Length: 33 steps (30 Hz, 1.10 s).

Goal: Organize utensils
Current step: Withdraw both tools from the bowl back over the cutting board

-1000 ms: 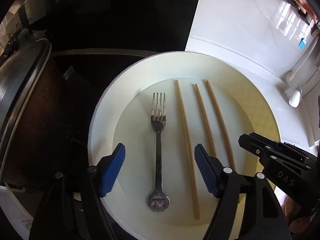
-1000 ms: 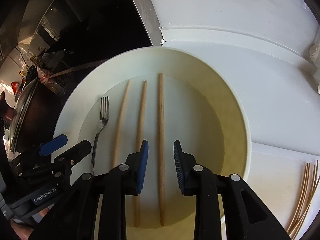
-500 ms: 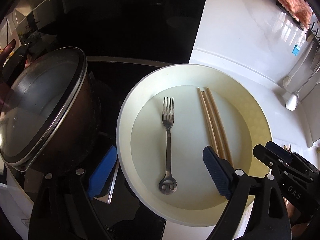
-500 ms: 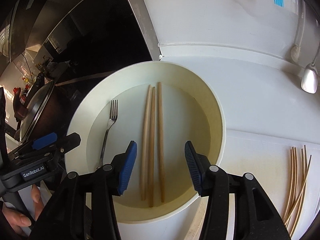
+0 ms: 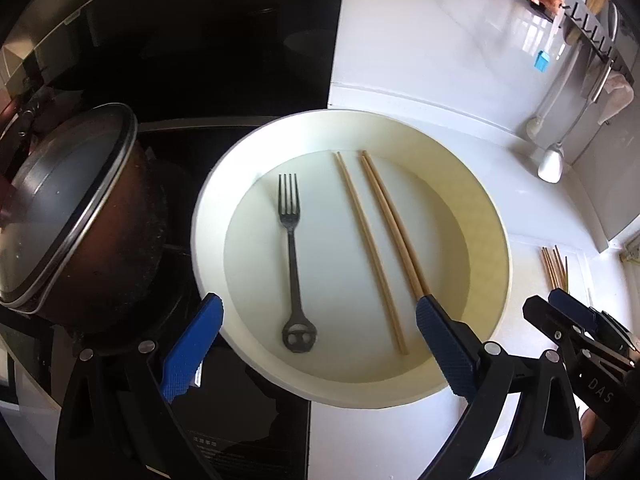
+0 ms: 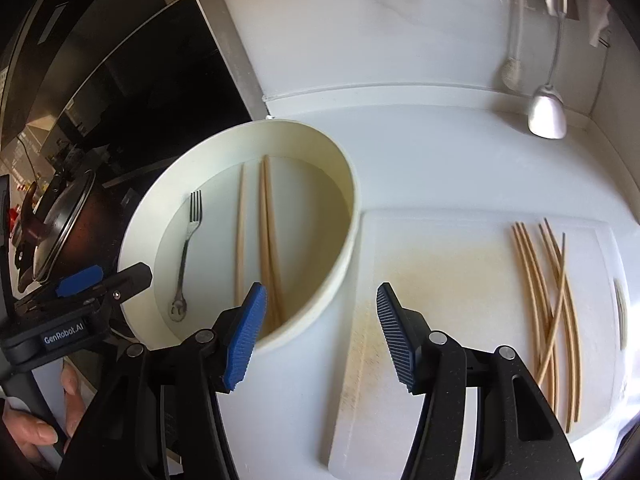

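Three chopsticks (image 5: 372,248) and one fork (image 5: 294,264) lie in the white bowl (image 5: 496,248) at frame centre. Both the left gripper (image 5: 320,340) and right gripper (image 6: 320,332) have just been opening, with nothing between the jaws. I would centre the right one over the loose chopsticks (image 6: 548,300) at lower right, then descend straight.

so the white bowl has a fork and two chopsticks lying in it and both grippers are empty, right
Not quite: the white bowl holds three chopsticks, not two. The left wrist view shows one lying alone beside the fork and two more close together. The rest stands: the left gripper and the right gripper hold nothing, and their jaws have just been opening.
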Each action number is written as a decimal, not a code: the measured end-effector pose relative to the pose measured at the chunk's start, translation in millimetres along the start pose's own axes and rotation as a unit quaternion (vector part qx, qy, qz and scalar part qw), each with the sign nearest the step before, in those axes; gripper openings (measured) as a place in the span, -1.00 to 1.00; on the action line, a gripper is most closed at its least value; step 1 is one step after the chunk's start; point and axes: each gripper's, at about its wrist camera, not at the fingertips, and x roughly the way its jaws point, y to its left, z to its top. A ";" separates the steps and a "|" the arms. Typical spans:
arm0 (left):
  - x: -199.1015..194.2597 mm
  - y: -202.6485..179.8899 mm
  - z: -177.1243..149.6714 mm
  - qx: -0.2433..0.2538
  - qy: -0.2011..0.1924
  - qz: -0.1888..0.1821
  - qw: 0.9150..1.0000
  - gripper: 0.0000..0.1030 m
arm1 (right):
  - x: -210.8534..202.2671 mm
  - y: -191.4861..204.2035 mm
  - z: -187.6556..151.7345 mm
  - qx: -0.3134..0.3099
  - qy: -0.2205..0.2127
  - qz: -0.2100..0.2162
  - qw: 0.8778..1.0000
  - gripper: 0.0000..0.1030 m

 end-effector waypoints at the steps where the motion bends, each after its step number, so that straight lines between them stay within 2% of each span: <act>1: -0.2 -6.3 0.2 0.004 -0.001 -0.005 1.000 0.85 | -4.3 -7.1 -5.0 0.008 0.001 -0.007 1.000 0.07; 8: -10.7 -66.0 1.1 0.038 -0.025 -0.050 0.998 0.85 | -48.9 -69.1 -34.0 0.066 -0.023 -0.052 0.996 0.07; 13: -18.6 -122.6 -20.0 0.059 -0.035 -0.065 0.995 0.86 | -80.8 -122.6 -53.5 0.088 -0.035 -0.067 0.993 0.08; 16: -20.7 -159.3 -40.4 0.065 -0.035 -0.060 0.996 0.86 | -102.1 -156.8 -65.9 0.085 -0.045 -0.067 0.993 0.11; 19: -23.0 -194.2 -63.1 0.056 -0.028 -0.038 0.997 0.86 | -117.9 -191.8 -82.1 0.075 -0.044 -0.068 0.994 0.11; 22: -28.4 -223.4 -89.3 0.048 -0.021 -0.038 0.998 0.86 | -133.9 -222.6 -100.0 0.063 -0.061 -0.059 0.994 0.17; 25: -32.3 -247.8 -111.4 0.052 -0.017 -0.005 0.998 0.86 | -133.9 -249.6 -113.7 0.056 -0.046 -0.045 0.996 0.17; 29: -39.4 -267.4 -129.9 0.063 -0.016 0.009 0.998 0.86 | -129.4 -270.1 -121.8 0.056 -0.025 -0.027 0.998 0.17; 33: -36.4 -274.9 -137.9 0.090 -0.019 0.025 0.995 0.86 | -123.1 -274.0 -121.9 0.056 -0.020 -0.014 0.998 0.17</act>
